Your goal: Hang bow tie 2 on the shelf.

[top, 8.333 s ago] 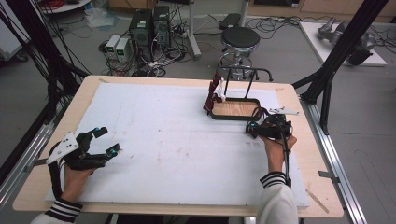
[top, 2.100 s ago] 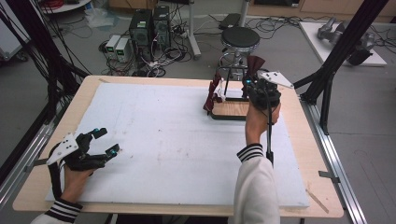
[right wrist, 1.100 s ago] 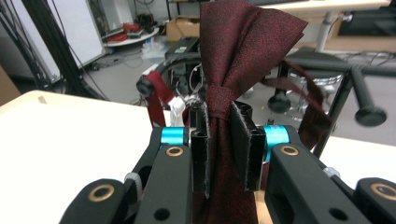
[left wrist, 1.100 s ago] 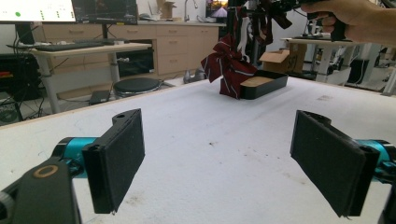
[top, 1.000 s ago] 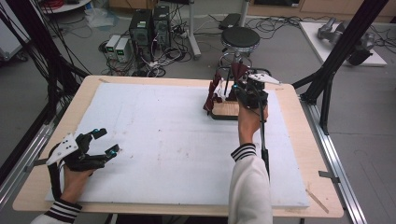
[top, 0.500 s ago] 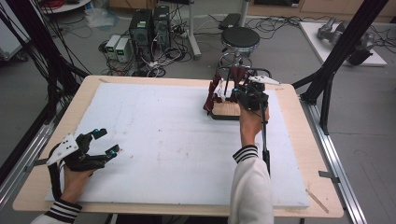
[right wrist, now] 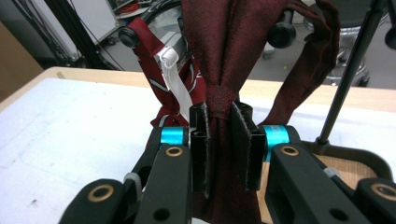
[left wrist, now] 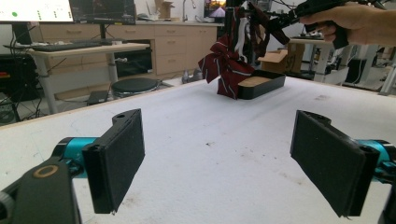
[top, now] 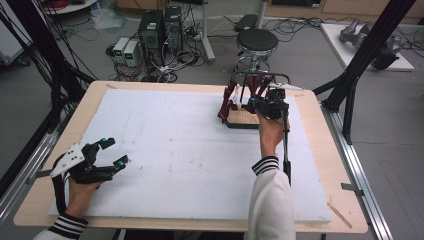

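While we look down from the high view, these lines hold:
Right gripper (top: 264, 101): we see it raised at the far right of the white foam board (top: 165, 150), up against dark red bow ties (top: 252, 85) that hang from a black rack (top: 260, 76); the black tray base (top: 243, 120) with its wooden floor sits below.
Left gripper (top: 111, 152): near the board's close left corner, well apart from the rack, jaws spread.
Table (top: 320, 150): pale wood under the board.

Left gripper view
Jaws: we find both black pads (left wrist: 121, 156) wide apart, nothing between them, bare board beneath.
Striped bow tie (left wrist: 224, 67): dark red with pale stripes, hanging beside the tray base (left wrist: 261, 84) far ahead.
Right hand (left wrist: 350, 21): we see it holding its gripper high by the rack.

Right gripper view
Jaws: closed on the plain dark red bow tie (right wrist: 233, 42), pads (right wrist: 201, 140) pinching it just below its knot.
Striped bow tie (right wrist: 156, 74): behind, to the left, with a white clip strap (right wrist: 175, 81).
Rack post (right wrist: 355, 70): rising from the tray at right.
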`<state>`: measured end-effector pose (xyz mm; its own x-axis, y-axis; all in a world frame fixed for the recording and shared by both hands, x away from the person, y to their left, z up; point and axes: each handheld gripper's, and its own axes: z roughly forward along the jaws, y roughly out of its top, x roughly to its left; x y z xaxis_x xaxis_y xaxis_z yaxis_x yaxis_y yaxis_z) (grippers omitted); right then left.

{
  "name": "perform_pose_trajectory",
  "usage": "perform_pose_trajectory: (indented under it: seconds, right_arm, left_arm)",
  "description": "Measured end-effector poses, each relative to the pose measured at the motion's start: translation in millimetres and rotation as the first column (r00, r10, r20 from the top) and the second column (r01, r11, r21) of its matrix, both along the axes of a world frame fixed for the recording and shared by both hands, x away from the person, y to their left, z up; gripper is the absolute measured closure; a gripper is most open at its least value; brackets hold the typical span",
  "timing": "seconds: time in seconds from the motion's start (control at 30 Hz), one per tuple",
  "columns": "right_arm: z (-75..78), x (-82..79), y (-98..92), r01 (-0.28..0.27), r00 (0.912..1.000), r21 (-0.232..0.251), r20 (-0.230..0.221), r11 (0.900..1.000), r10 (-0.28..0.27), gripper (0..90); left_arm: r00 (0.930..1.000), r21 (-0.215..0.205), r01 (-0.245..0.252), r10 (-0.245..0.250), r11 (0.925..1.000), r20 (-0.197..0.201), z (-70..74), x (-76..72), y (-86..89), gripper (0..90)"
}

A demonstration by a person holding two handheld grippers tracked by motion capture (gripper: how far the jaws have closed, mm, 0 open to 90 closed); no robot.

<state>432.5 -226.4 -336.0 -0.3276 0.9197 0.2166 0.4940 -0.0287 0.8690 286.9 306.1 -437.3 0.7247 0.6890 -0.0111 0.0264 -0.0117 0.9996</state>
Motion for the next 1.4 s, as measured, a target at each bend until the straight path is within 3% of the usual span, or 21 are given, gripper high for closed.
perform_pose_trajectory:
  seconds: [0.1,0.23,0.3,0.5,0.87,0.93,1.07,1.13,1.2,1.27,1.4]
  right_arm:
    - [-1.6,1.1,-1.8,-0.008,0.9998,0.019,-0.020,1.000,0.008,78.4]
    - [-5.5,2.9,-6.1,0.012,0.9959,0.068,-0.090,0.998,-0.006,78.8]
    - [-9.4,4.6,-7.9,0.024,0.9910,0.046,-0.133,0.999,-0.017,78.8]
    - [-18.6,5.2,-10.2,0.023,0.9917,0.022,-0.127,0.999,-0.020,78.7]
    - [-20.3,5.1,-8.6,0.000,0.9950,-0.030,-0.100,1.000,-0.003,76.7]
    - [-20.2,3.6,-8.5,0.000,0.9965,-0.050,-0.083,0.999,-0.004,66.9]
    - [-19.1,2.3,-6.2,0.001,0.9957,-0.093,-0.093,0.996,-0.009,25.5]
    - [-18.0,-2.3,-4.1,0.027,0.9975,-0.143,-0.061,0.989,-0.036,11.3]
    - [-16.6,-9.0,-1.9,0.017,0.9993,-0.198,-0.030,0.980,-0.024,11.1]
    - [-16.9,-14.7,-1.7,-0.015,0.9998,-0.221,-0.019,0.975,0.011,10.2]
    - [-18.2,-30.1,-6.5,-0.045,0.9985,-0.211,0.021,0.976,0.051,10.2]
  left_arm:
    - [1.0000,-0.001,-0.001,0.001,1.0000,-0.001,0.2,-0.1,0.4,18.0]
    - [1.0000,-0.002,-0.001,0.001,1.0000,0.002,0.4,-0.3,0.5,18.0]
    - [1.0000,-0.003,-0.001,0.001,1.0000,0.002,0.5,-0.3,0.7,18.0]
    - [1.0000,0.002,-0.003,0.003,1.0000,0.001,0.0,0.2,1.0,18.0]
    - [1.0000,0.003,-0.003,0.003,1.0000,-0.002,-0.2,0.2,0.9,18.0]
    - [1.0000,0.002,-0.004,0.004,1.0000,-0.002,-0.3,0.4,0.9,18.0]
    - [1.0000,0.003,-0.005,0.005,1.0000,0.002,0.5,-0.2,0.5,18.0]
    - [1.0000,-0.003,-0.006,0.006,1.0000,0.002,1.0,-0.6,0.4,18.0]
    - [0.9999,-0.005,-0.008,0.008,1.0000,0.006,1.5,-0.7,0.7,18.0]
    - [1.0000,-0.011,-0.008,0.008,0.9999,0.005,1.6,-0.8,0.8,18.0]
    - [1.0000,-0.005,-0.009,0.009,0.9999,0.003,1.8,-1.8,0.7,18.0]
